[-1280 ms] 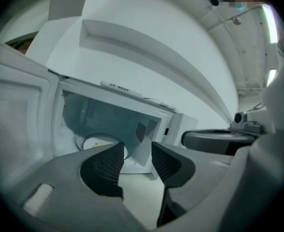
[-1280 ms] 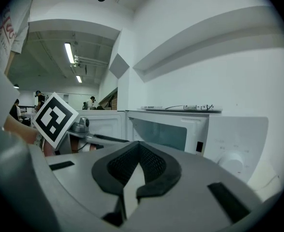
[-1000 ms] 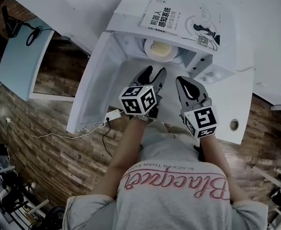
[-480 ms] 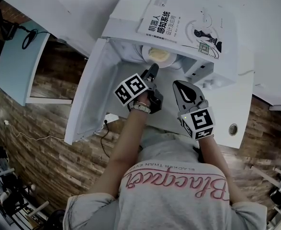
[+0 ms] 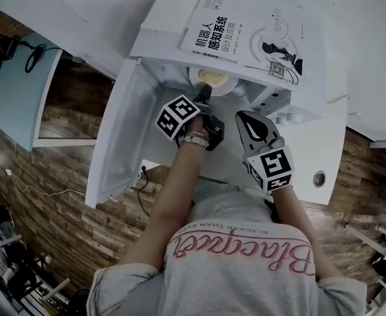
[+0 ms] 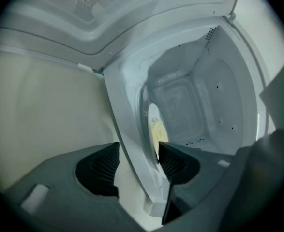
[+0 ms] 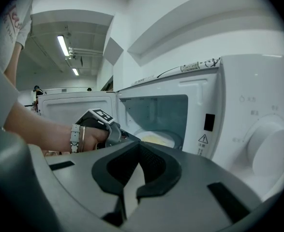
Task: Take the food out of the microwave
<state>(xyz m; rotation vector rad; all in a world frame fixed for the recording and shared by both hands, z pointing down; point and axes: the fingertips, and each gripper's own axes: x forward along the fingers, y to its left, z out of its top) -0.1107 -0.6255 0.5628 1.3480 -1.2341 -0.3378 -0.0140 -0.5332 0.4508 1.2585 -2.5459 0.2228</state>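
Observation:
The white microwave [image 5: 298, 78] stands with its door [image 5: 117, 137] swung out to the left. Inside lies a white plate [image 5: 209, 79] of pale yellow food [image 6: 156, 132]. My left gripper [image 5: 204, 92] reaches into the cavity mouth, rolled on its side. Its jaws stand wide open [image 6: 138, 151] on either side of the white front sill [image 6: 127, 129], with the plate just beyond the tips and untouched. My right gripper [image 5: 244, 117] hangs in front of the microwave, right of the left hand, jaws closed [image 7: 139, 146] on nothing. The plate [image 7: 156, 139] also shows past it.
A large book [image 5: 245, 35] lies on top of the microwave. The control panel with a round knob [image 7: 272, 151] is at the cavity's right. The microwave sits on a white counter [image 5: 324, 143]; wooden floor [image 5: 54, 203] lies below left.
My left gripper has moved forward and down into the microwave mouth and rolled onto its side, its jaws wider than before. The right gripper has hardly shifted.

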